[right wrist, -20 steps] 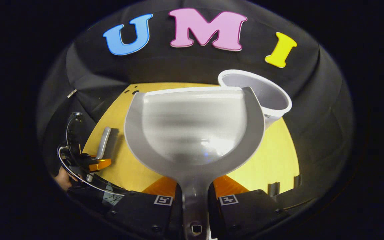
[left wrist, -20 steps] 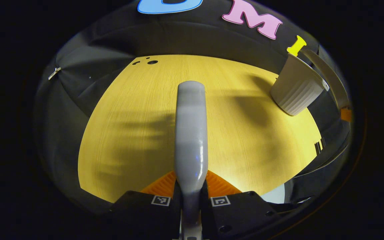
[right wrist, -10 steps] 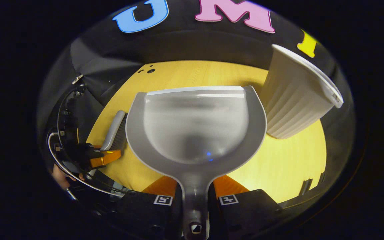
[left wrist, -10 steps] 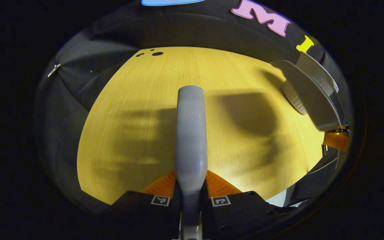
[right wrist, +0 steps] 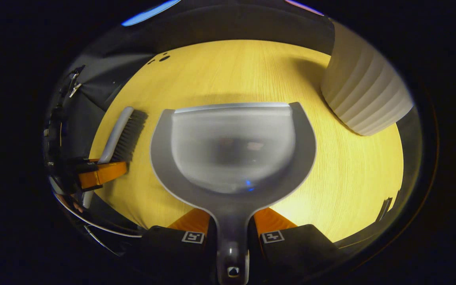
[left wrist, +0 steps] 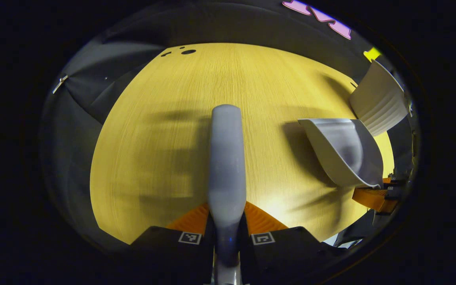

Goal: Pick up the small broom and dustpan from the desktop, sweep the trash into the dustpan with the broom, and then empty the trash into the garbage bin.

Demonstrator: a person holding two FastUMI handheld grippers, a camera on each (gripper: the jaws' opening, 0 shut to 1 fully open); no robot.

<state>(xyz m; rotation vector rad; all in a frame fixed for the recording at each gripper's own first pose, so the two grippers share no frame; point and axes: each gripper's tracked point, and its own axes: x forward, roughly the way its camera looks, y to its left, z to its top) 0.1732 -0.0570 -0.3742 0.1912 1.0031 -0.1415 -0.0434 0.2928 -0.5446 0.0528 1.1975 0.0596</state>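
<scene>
1. In the left gripper view the broom [left wrist: 227, 158] shows only its grey back. Its bristles are hidden there. In the right gripper view they show dark, at the far left.
2. The bin [right wrist: 364, 95] is cut off at the top in the right gripper view, so you cannot see inside it. It stands on the far right of the table.
3. The dustpan [right wrist: 232, 150] looks empty, but its inside is shiny and blurry.
4. The left gripper [left wrist: 227, 221] is closed tight on the broom's handle, with a finger on each side.
5. The right gripper [right wrist: 232, 229] squeezes the dustpan's handle the same way. The pan sits in front of it, near the bin and right of the broom.
6. The table [left wrist: 164, 130] is yellow wood with soft shadows on it. A few small dark holes [left wrist: 188, 52] sit at its far edge.
7. Black cloth [left wrist: 93, 79] hangs behind the table.
</scene>
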